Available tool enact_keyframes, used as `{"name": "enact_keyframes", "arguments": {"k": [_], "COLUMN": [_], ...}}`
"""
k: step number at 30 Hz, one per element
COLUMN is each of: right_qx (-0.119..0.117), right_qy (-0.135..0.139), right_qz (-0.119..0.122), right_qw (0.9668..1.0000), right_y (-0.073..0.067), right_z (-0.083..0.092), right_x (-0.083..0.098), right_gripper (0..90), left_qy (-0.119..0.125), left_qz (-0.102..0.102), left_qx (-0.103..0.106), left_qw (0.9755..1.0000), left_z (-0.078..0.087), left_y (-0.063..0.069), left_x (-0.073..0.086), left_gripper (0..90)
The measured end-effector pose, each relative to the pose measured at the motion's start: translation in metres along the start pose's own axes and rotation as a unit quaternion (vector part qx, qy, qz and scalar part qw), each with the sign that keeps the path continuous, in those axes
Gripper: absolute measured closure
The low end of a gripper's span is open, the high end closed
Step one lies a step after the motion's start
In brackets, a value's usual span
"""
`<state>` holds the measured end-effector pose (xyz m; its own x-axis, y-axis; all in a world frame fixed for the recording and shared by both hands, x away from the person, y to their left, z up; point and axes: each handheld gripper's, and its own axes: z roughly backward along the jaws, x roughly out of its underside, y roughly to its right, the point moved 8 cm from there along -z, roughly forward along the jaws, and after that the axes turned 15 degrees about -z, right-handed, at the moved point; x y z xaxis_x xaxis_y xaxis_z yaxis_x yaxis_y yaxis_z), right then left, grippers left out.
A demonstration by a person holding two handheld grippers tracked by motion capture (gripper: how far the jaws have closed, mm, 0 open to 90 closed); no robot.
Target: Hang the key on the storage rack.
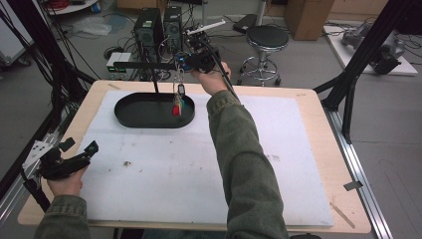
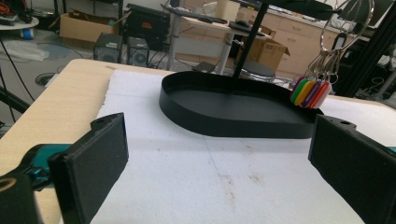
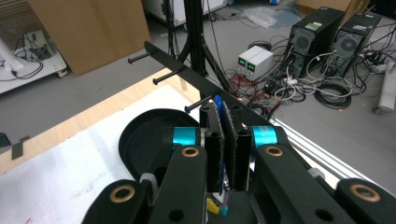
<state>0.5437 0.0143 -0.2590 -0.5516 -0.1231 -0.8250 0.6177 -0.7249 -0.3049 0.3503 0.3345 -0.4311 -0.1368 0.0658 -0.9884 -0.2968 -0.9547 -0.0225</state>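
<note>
Above the tray's (image 1: 130, 117) right end, the right gripper (image 1: 185, 61) pinches a light, dangling keyring (image 1: 179, 75); left gripper (image 1: 79, 152) spread.

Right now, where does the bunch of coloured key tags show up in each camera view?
High view: key tags hang upper middle, under the right gripper, over the black tray.
Left gripper view: upper right, at the tray's right rim.
Right gripper view: coloured bits at the bottom, below the shut jaws.
Shared landmark: the tray.
</note>
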Motion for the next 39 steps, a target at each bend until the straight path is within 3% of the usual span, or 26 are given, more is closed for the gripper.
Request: {"name": "enact_keyframes", "arguments": {"k": [10, 22, 33, 39], "right_qx": [0.008, 0.015, 0.024, 0.03], "right_qy": [0.005, -0.001, -0.018, -0.014], "right_qz": [-0.008, -0.005, -0.005, -0.016], "right_qw": [0.9999, 0.9999, 0.9996, 0.9993], "right_y": [0.001, -0.012, -0.01, -0.001], "right_z": [-0.01, -0.028, -0.042, -0.042], "right_x": [-0.006, -0.012, -0.003, -0.001], "right_gripper": [87.8, 87.8, 87.7, 87.7], "left_qy": [0.003, 0.007, 0.009, 0.009], "left_qz": [0.005, 0.01, 0.011, 0.011], "left_qx": [-0.001, -0.002, -0.003, -0.003], "left_qw": [1.0, 0.9999, 0.9999, 0.9999], "left_z": [-0.002, -0.001, -0.002, -0.002], "left_y": [0.0, -0.003, -0.004, -0.004], "left_x": [0.0, -0.001, -0.001, -0.001], "left_gripper": [5.3, 5.3, 5.3, 5.3]}}
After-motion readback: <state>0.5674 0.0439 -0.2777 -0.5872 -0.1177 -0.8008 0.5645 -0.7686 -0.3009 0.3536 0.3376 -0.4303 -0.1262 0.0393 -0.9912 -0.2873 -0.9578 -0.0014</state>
